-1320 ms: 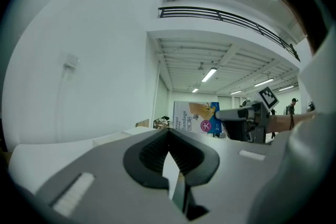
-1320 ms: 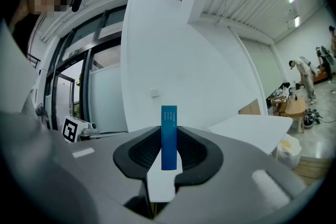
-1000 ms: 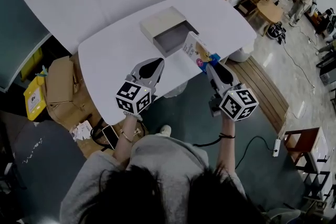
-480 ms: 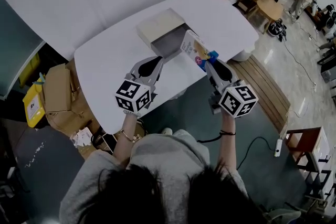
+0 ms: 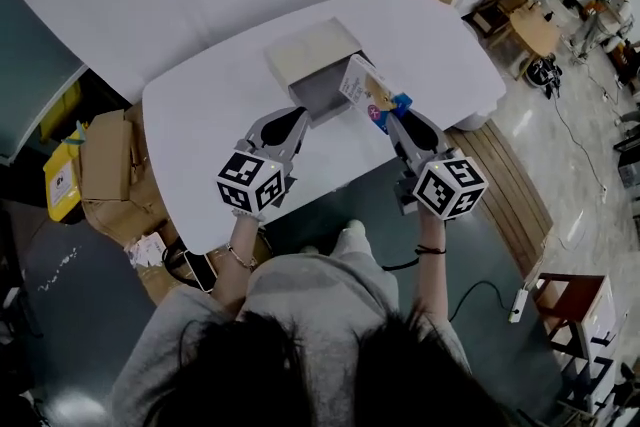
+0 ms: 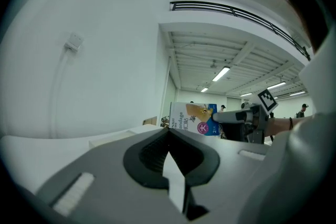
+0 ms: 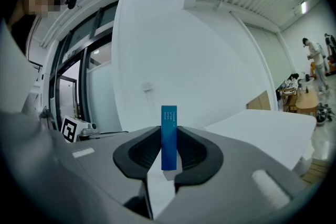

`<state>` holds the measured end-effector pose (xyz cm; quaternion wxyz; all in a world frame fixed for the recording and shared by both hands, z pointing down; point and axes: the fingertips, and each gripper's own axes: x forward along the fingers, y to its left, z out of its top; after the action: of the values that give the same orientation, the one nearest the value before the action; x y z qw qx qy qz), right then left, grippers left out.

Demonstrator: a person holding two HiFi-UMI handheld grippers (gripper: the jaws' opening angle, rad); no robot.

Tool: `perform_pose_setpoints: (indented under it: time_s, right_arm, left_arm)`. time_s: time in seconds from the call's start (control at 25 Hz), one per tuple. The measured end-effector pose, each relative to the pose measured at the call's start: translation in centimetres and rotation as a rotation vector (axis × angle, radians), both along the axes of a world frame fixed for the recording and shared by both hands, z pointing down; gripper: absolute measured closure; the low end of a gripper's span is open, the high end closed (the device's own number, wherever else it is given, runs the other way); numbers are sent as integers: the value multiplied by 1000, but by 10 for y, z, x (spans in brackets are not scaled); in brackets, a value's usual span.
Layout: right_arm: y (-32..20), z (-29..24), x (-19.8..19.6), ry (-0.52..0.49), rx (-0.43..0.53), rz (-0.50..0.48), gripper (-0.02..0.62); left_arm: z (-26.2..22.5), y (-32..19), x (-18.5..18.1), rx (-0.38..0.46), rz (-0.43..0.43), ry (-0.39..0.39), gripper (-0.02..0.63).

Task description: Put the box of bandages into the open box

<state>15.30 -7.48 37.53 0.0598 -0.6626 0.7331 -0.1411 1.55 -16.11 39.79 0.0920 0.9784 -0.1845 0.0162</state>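
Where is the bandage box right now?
In the head view, the bandage box is pinched in the right gripper, over the white table and just to the right of the open box.

We see the open box (image 5: 320,93) on the table (image 5: 200,115), near its middle. The box of bandages (image 5: 372,98) is just right of it, held between the jaws of our right gripper (image 5: 393,115). Our left gripper (image 5: 298,121) is in front of the open box

White oval table (image 5: 205,120); open box (image 5: 322,87), pale sleeve, grey tray, lies near far edge.
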Motion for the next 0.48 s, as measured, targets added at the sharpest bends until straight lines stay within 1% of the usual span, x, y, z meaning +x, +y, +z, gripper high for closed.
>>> perform_pose_setpoints:
  time_s: [0.16, 0.28, 0.48]
  right_arm:
    - [-18, 2, 15, 15, -26, -81, 491]
    - [-32, 4, 28, 18, -39, -136, 491]
    - [-52, 13, 41, 7, -63, -211, 491]
  left_arm:
    - [2, -13, 8, -13, -101, -4, 614]
    - [5, -21, 18, -25, -147, -5, 614]
    - [11, -36, 24, -30, -233, -18, 614]
